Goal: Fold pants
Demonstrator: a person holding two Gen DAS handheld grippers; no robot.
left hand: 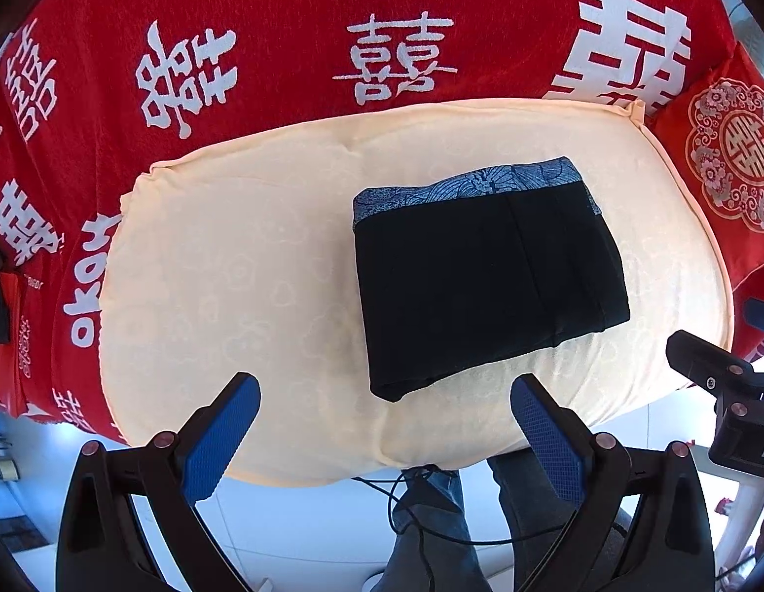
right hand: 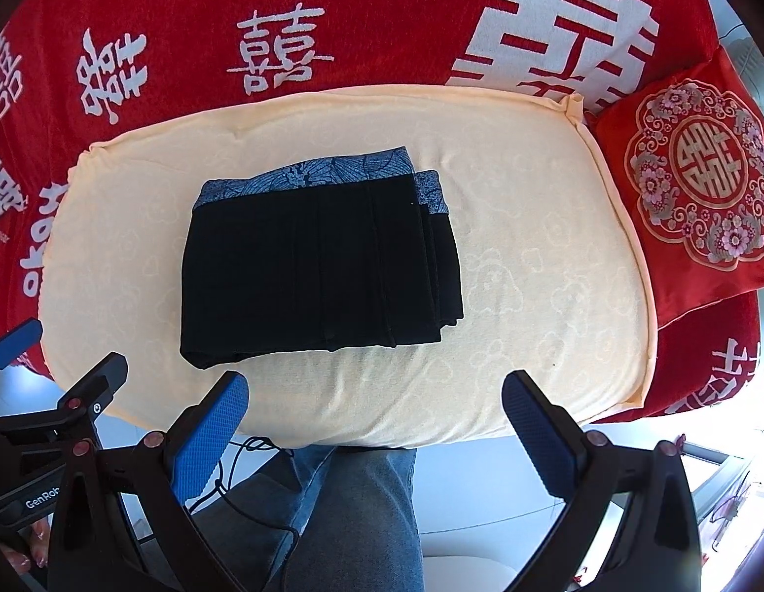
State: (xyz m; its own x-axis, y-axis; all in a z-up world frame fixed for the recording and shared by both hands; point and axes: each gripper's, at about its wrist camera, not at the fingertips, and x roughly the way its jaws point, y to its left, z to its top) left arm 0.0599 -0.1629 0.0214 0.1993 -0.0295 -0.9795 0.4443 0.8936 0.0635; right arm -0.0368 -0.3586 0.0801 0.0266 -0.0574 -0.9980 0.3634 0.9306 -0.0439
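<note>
Hovering wide open and empty over the near edge of the cream cushion (left hand: 243, 266): the left hand-held gripper (left hand: 384, 417), blue pads (left hand: 219, 436) spread well apart, nothing between them. Doing the same just to its right: the right hand-held gripper (right hand: 374, 414), fingers (right hand: 211, 436) fully parted, gripping nothing. Showing below both, past the cushion's edge: a person's legs in blue jeans (right hand: 352, 508) and a thin black cable (right hand: 243, 473). Lying just ahead of the fingertips, flat on the cushion and apart from both tools: the black pants (right hand: 312, 266), folded into a compact rectangle with the blue patterned waistband (right hand: 312, 175) along the far side. Spreading farther off, behind the cushion: a red blanket (left hand: 293, 10) printed with white characters. Leaning at the far right: a red embroidered pillow (right hand: 697, 182).
</note>
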